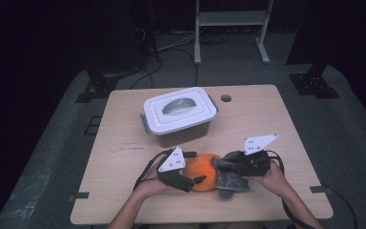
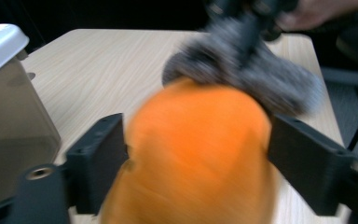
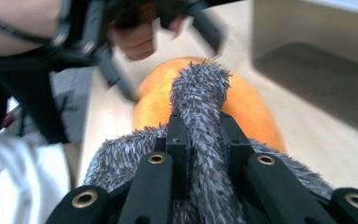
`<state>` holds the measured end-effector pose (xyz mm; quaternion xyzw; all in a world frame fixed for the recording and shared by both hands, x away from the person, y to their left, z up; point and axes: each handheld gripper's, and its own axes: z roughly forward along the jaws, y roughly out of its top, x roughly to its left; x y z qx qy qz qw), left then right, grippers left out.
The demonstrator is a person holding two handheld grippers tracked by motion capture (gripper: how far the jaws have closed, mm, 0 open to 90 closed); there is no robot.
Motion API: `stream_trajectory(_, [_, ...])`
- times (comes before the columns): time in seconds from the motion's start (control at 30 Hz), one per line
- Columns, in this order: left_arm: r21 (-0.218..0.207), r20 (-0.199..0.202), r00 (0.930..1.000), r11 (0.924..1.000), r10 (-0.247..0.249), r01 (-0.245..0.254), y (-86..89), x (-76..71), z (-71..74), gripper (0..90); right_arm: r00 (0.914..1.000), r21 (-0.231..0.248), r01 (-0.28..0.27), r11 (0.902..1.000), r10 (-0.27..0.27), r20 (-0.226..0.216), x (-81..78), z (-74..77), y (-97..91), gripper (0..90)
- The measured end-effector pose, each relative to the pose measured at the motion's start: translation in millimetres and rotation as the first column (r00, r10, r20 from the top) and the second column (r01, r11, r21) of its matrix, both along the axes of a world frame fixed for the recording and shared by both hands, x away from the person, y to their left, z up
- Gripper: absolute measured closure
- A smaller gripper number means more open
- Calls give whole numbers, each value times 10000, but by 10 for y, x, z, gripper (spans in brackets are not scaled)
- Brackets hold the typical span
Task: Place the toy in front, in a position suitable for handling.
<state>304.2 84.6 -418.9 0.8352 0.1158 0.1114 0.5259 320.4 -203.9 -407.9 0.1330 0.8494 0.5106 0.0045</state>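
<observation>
1. Two soft things lie together on the near part of the wooden table (image 1: 124, 143): an orange plush ball (image 1: 204, 171) and a grey furry piece (image 1: 231, 181) that touches its right side.
2. From the left gripper (image 1: 195, 167), the orange ball sits right between the two black jaws, one on each flank; in the left gripper view the ball (image 2: 196, 149) bulges in the wide gap, but blur hides whether the pads press on it or merely stand beside it.
3. From the right gripper (image 1: 224, 164), the grey fur is directly in its bite: in the right gripper view the jaws are clenched on a narrow strip of the grey furry piece (image 3: 200, 116), with the orange ball (image 3: 247, 112) just beyond the tips.
4. Beyond both grippers, toward the far side of the table, stands a storage box (image 1: 181, 129) with a white lid (image 1: 178, 109) shut on it, near the ball but apart from it.
5. Both of the person's hands come in from the near edge, close on either side of the ball.
</observation>
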Motion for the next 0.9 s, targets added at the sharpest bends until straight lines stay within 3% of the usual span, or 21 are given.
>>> stream_trajectory(0.07, [359,89,9999,9993,-121,118,-18,-14,-48,196,9999,-141,-158,9998,158,-42,-41,5,-12,771])
stream_trajectory(0.13, [406,194,9996,9990,-193,185,-24,-47,-60,279,10000,-215,-76,9997,78,57,-72,58,-58,771])
stream_trajectory(0.27, [660,347,9951,9937,-930,906,-31,-108,-69,311,9989,556,265,9981,-285,364,-72,231,-173,772])
stream_trajectory(0.33, [445,148,9934,9926,-1137,1130,-19,-111,-59,275,9981,481,494,9976,-511,344,-44,229,-168,772])
stream_trajectory(0.4, [139,-59,9902,9901,-1394,1395,23,-87,-28,221,9990,-27,413,9991,-413,186,-38,131,-97,770])
stream_trajectory(0.47, [-63,-209,9946,9948,-1017,1016,49,-46,-17,163,10000,-423,39,9991,-39,8,-71,5,-9,771])
stream_trajectory(0.53, [98,-520,9965,9977,-662,668,55,0,-48,96,9981,-285,-524,9982,514,-342,-102,-55,34,770])
stream_trajectory(0.6, [119,-1047,9918,9972,-728,745,41,15,-100,100,9982,-261,-576,9980,571,-195,-122,-20,48,769])
stream_trajectory(0.63, [258,-1172,9885,9948,-951,988,24,1,-120,151,9982,-125,-583,9982,582,-153,-128,12,52,769])
stream_trajectory(0.7, [441,-489,9920,9920,-1162,1184,-30,-78,-122,257,9978,10,-664,9978,664,-5,-134,65,90,769])
stream_trajectory(0.77, [809,236,9924,9896,-1211,1189,-55,-128,-74,318,9978,-186,-643,9978,646,168,-140,72,142,768])
stream_trajectory(0.9, [801,464,9937,9919,-1022,983,3,-107,-51,366,9991,-102,-401,9991,402,106,-111,18,81,769])
